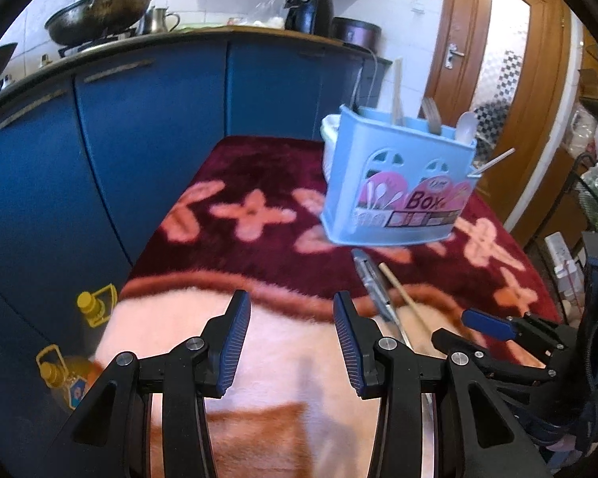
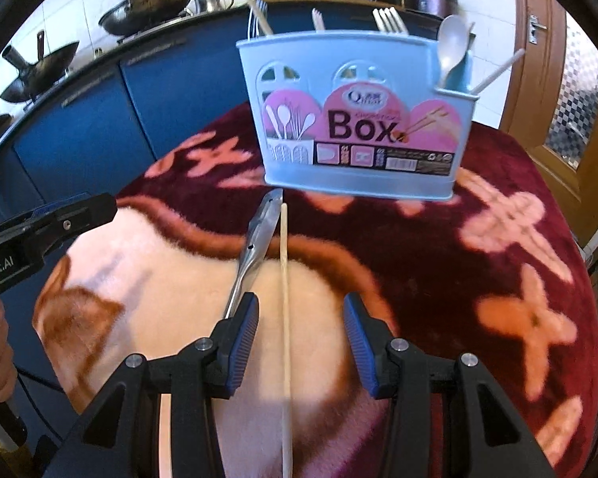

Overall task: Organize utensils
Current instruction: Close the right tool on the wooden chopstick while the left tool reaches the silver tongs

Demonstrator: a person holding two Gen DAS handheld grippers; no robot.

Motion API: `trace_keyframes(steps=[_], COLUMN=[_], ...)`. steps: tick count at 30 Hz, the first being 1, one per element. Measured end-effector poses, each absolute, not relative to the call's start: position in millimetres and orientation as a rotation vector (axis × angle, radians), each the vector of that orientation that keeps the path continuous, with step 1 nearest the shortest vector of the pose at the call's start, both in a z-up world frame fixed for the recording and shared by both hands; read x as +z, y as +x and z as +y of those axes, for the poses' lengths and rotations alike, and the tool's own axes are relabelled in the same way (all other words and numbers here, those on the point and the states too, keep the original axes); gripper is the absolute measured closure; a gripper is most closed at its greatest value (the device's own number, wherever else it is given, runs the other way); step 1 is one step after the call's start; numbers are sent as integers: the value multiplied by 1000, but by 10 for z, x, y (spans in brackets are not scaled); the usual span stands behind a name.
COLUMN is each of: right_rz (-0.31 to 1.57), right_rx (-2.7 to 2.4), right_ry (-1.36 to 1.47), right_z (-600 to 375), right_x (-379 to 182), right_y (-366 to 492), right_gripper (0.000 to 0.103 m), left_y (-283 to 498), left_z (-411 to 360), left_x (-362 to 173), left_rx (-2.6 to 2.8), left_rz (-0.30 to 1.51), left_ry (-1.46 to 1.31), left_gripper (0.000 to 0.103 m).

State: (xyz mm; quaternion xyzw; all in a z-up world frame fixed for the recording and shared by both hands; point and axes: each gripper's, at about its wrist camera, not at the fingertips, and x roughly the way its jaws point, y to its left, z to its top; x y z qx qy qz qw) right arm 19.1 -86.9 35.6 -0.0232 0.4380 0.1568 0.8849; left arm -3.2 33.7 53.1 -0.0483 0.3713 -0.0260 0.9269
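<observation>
Both grippers parted and empty over the blanket (image 2: 498, 183): right gripper (image 2: 301, 340) astride the chopstick (image 2: 285, 298) lying beside the metal utensil (image 2: 255, 243) before the blue box (image 2: 355, 119), left gripper (image 1: 293, 344) further left.

Bare blanket (image 1: 259, 358) under my left gripper (image 1: 292, 342); chopstick (image 2: 285, 298) and metal utensil (image 2: 255, 243) lie before the box (image 2: 355, 119).

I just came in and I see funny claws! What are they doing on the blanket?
A person holds two grippers over a fuzzy red and pink flowered blanket. Neither one holds anything. The right gripper is open around a long wooden chopstick, which lies beside a metal utensil. The left gripper is open above bare blanket. The light blue plastic utensil box already holds forks and a spoon.
</observation>
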Motion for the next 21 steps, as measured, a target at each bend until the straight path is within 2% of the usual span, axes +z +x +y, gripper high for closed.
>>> trace_keyframes(steps=[5,14,19,21], right_rz=[975,1010,1011,1012], right_rx=[353,371,367,365], right_ry=[-69,-129,-116,-90], right_z=[-828,-728,-768,-810], right_x=[249,207,220,235], right_y=[334,517,534,553], right_gripper=[55,65,80,94], left_y=[40,118,138,136], left_z=[374,384,379,365], left_x=[369,250,227,231], left_rx=[-51,-55,-61,-62], left_rz=[799,828,836,836], left_ry=[-126,-144,-151,-147], left_gripper=[59,58,58,58])
